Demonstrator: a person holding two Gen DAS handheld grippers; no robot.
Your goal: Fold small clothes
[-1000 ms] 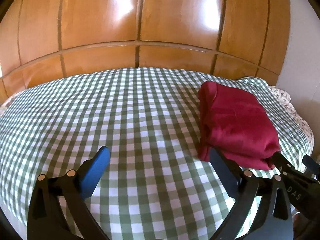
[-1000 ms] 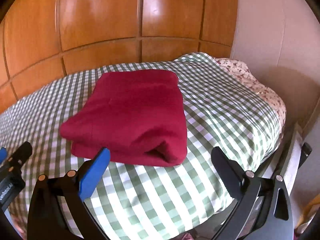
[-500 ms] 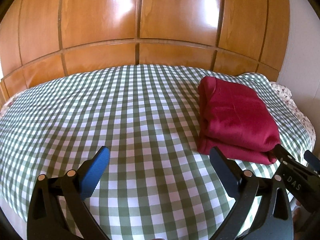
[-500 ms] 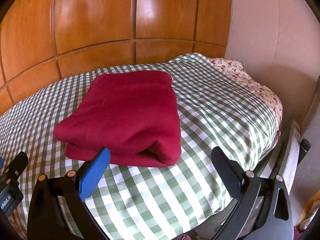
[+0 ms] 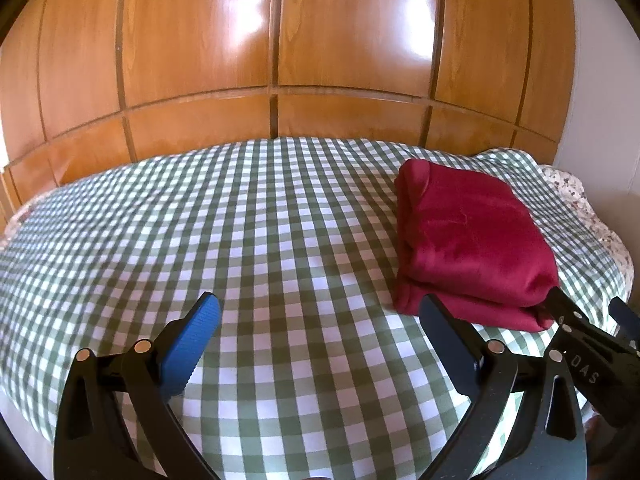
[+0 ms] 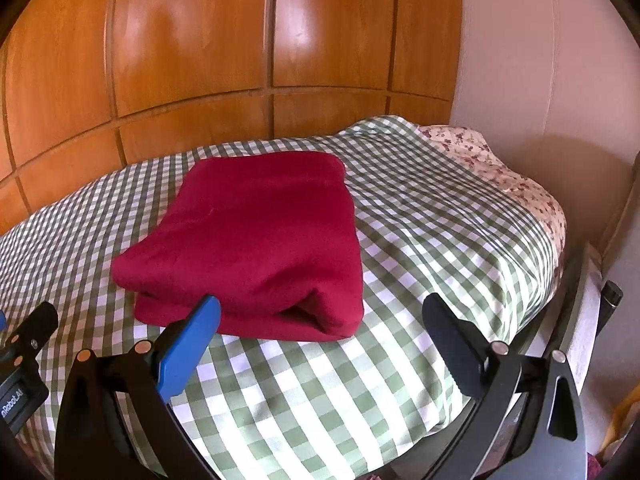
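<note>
One folded red garment [image 6: 256, 240] on checked bedspread [image 5: 240, 240], wood panelling [image 5: 280, 40] behind.

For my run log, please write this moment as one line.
red garment: folded, on checked bed cover | left tool: open, empty | right tool: open, empty

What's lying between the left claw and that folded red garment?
Nothing but bare green checked bedsheet, as the left wrist view shows. The open left gripper hovers short of the folded red garment.
</note>
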